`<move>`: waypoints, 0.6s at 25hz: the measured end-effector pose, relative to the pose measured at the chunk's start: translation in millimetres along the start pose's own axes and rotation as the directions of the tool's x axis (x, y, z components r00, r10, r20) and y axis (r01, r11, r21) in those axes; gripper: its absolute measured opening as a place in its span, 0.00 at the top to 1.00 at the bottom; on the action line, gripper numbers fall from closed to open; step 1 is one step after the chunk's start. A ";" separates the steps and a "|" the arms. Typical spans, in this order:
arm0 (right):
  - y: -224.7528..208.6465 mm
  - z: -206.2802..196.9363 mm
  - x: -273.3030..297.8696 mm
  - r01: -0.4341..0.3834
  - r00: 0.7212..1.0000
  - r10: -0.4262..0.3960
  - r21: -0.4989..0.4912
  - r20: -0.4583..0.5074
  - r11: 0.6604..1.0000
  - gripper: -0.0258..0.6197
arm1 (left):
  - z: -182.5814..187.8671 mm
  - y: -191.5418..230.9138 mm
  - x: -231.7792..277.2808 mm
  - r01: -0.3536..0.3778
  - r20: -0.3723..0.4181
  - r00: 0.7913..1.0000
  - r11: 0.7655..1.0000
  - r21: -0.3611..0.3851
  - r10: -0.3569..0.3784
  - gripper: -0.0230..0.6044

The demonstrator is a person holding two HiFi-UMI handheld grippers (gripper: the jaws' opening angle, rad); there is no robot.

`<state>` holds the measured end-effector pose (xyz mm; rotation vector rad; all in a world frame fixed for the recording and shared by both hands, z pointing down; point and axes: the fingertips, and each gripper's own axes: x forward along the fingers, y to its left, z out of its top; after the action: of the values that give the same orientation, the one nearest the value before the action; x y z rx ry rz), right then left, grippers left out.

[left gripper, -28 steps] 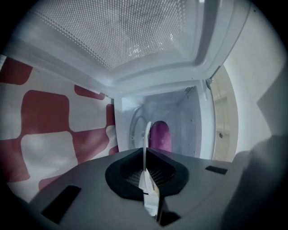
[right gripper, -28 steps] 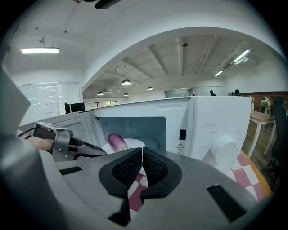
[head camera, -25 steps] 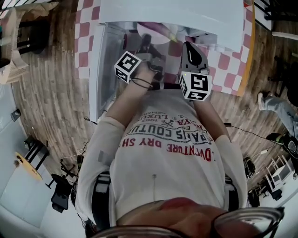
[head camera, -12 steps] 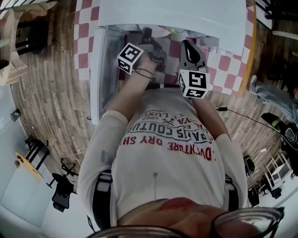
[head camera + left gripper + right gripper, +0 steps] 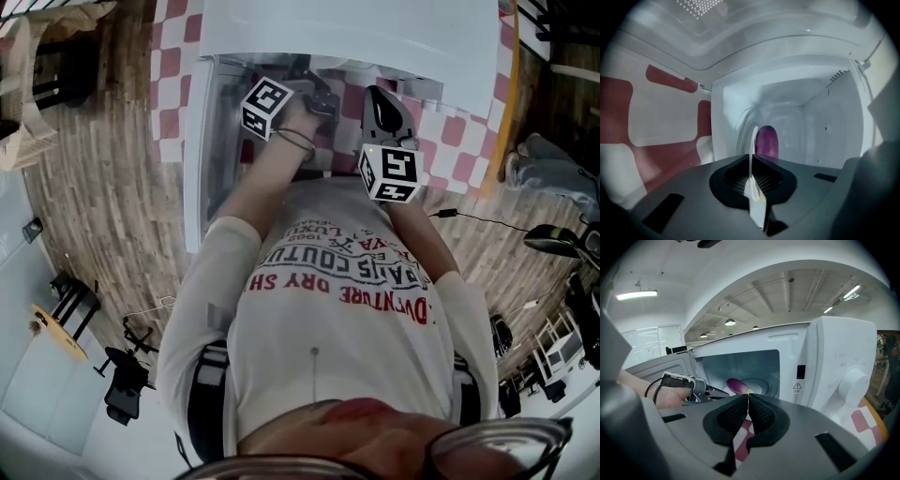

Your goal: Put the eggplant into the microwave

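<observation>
Eggplant is seen lying inside the microwave cavity, toward the back, clear of both grippers. Microwave door is swung open at the left. Left gripper is pointed into the cavity opening, jaws clenched together, eggplant beyond the tips and not touched. Right gripper is held outside in front of the microwave, jaws clenched together, nothing gripped. Microwave is set on a red-white checkered cloth.

A large office-like hall: beamed, lamp-lit ceiling, wood floor, checkered tabletop bearing a microwave.
</observation>
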<state>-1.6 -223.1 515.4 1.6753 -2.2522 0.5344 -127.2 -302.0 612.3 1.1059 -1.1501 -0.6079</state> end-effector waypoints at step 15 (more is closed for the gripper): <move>-10.5 -4.5 -6.5 -0.006 1.000 0.006 0.011 -0.016 1.000 0.92 | -14.6 -41.0 3.5 0.082 -0.096 0.994 0.929 0.362 -0.051 0.41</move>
<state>10.3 -218.2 517.9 1.6642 -2.2477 0.5613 -106.6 -315.2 576.1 1.4803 -1.1833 -0.4003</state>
